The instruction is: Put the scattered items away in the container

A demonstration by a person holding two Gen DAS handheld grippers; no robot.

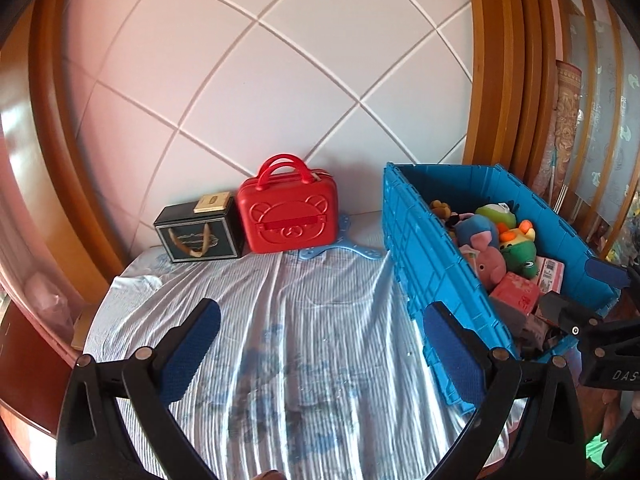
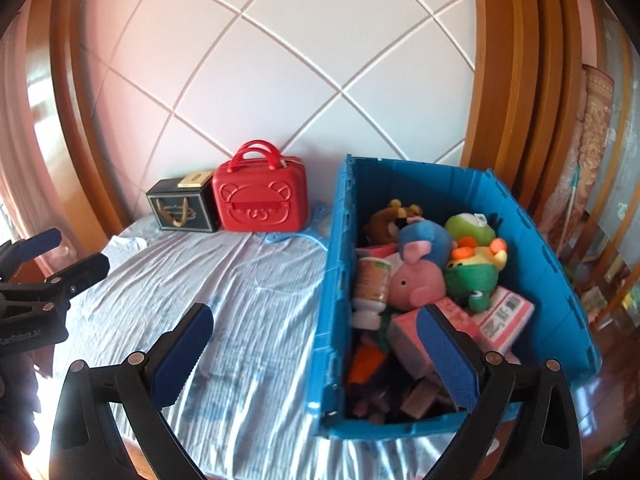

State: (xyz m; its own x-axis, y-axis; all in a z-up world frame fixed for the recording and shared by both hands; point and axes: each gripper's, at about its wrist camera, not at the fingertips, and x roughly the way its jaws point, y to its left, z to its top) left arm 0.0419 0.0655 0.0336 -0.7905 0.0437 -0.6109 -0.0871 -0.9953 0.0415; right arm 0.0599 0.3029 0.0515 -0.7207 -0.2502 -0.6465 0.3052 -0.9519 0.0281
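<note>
A blue plastic crate point(image 2: 336, 280) stands open on the right side of the bed, filled with plush toys point(image 2: 416, 280), a bottle point(image 2: 372, 280) and pink boxes point(image 2: 504, 316). The left wrist view shows the same crate point(image 1: 420, 264) to the right. My left gripper point(image 1: 324, 344) is open over the bare striped sheet point(image 1: 280, 300) with nothing between its fingers. My right gripper point(image 2: 316, 354) is open wide, straddling the crate's near left wall, and holds nothing. Each gripper shows at the edge of the other's view: the right gripper point(image 1: 580, 288) and the left gripper point(image 2: 66, 254).
A red bear-face case point(image 1: 288, 216) and a black box point(image 1: 200, 236) stand against the padded headboard at the back. A light blue plastic piece point(image 1: 340, 246) lies beside the case. Wooden frame posts rise on both sides, and the bed's edge curves round at the left.
</note>
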